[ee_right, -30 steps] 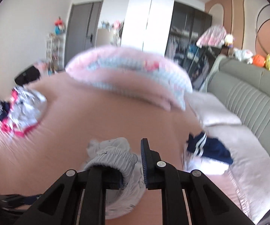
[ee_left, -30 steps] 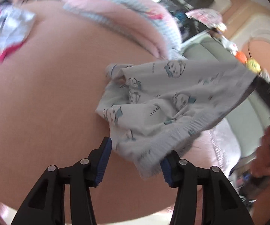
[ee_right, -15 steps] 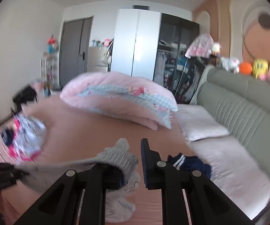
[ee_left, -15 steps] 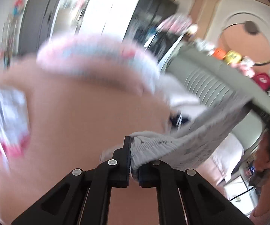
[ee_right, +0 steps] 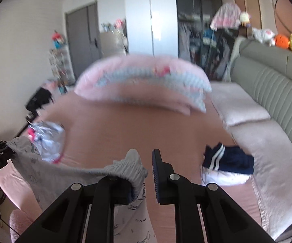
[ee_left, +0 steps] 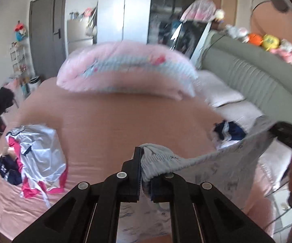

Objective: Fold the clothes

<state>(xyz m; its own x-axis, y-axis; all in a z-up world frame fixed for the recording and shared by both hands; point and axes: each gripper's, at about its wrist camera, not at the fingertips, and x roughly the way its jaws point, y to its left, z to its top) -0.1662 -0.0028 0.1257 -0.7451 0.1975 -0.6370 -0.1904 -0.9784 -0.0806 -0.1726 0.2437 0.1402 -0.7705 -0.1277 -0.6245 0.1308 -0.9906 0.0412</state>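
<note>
1. My left gripper (ee_left: 146,168) has its jaws together, clamped on the ribbed elastic waistband of a pair of light grey pants (ee_left: 227,162) with small printed figures.
2. My right gripper (ee_right: 146,162) carries the other end of the same waistband. The band is hooked over one finger only, the one on the left in the right wrist view.
3. The jaws of this gripper are a little apart. I see a narrow gap between the cloth and the blue pad of the other finger, so this pad does not press on the pants.
4. The pants hang in the air between my two grippers, above the bed (ee_left: 125,121) with its pink sheet. The waistband is pulled into a line and the legs fall down below it.
5. Each wrist view shows the other gripper at its edge, with the cloth running to it.
6. A heap of white, pink and dark blue clothes (ee_left: 38,151) lies on the bed at the left.
7. A dark blue garment (ee_right: 227,160) with white stripes lies at the right on something white, near the pale pillows (ee_right: 243,105).
8. A rolled pink quilt (ee_left: 125,70) lies across the far part of the bed.
9. A grey-green padded headboard (ee_right: 267,81) is along the right side, with plush toys (ee_right: 289,40) on top of it.
</note>
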